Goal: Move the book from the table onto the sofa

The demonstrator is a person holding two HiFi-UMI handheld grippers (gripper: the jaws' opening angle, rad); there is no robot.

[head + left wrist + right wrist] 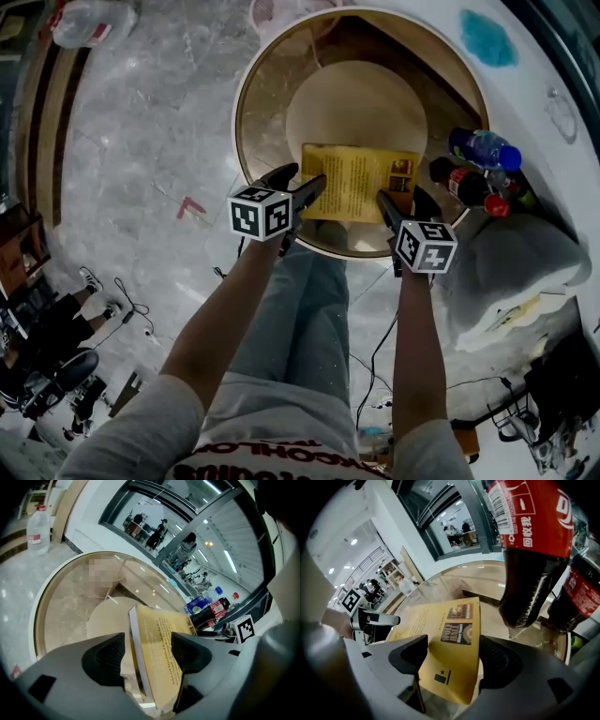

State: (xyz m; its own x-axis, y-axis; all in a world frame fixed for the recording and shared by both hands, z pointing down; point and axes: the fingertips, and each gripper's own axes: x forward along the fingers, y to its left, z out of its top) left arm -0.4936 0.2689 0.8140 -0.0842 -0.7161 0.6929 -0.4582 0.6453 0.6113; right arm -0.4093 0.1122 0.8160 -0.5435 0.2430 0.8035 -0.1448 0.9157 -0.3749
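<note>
The round glass surface (258, 84) takes up most of the space in front of the person. A white seat (539, 56) curves round its far right side, and I take that to be the sofa. The yellow book (359, 181) lies flat on the surface, close to its near rim, so none of the move has been made yet.

Both tongs are down at that near rim. The left tongs (298, 180) stand wide open over the book's left edge, with cover and page block between the jaws but no pad pressing. The right tongs (403, 202) are just as wide over its right-hand corner, and they grip nothing either.

The step in hand looks like the grasp. It would go best with each pair pushed a little further in, so the pads land on the cover rather than on the bare lip of the corner. Then both should close together with an even squeeze, so the book doesn't twist or fan open.

The lift should be straight and level off the surface before any swing towards the seat. A cola bottle (464, 185) and a blue-labelled bottle (483, 148) stand at the right rim of the surface, with the cola bottle very near the right tongs. A careless swing could knock it over
</note>
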